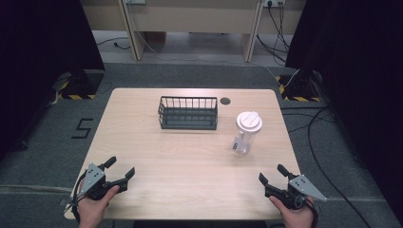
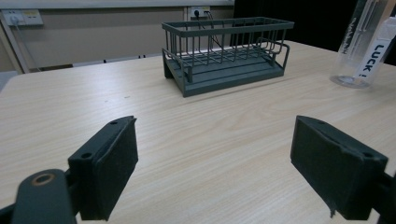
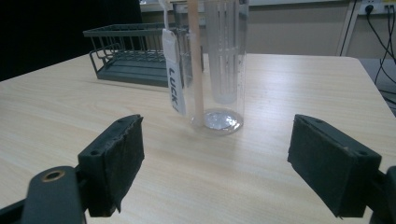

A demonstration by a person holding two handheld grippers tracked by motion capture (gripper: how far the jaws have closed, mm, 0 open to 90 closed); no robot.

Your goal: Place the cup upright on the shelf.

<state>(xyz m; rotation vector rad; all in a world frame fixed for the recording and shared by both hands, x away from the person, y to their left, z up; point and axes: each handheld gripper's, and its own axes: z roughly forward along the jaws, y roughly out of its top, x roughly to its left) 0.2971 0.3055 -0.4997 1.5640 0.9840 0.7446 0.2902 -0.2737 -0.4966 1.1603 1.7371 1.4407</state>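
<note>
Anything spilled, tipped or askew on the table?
Nothing stands out. The clear bottle stands upright with its white lid on, apart from the wire basket, which sits flat. Left tool and right tool are open, holding nothing.

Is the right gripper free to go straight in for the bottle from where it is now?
Probably yes. The right gripper is open, and the bottle stands upright ahead of it with bare table between. The rack sits off to the side, apart from the bottle.

Light wood bench (image 1: 190,161) on grey carpet floor (image 1: 43,152), black curtains (image 1: 43,38) at both sides, beige wall (image 1: 190,16) behind.
</note>
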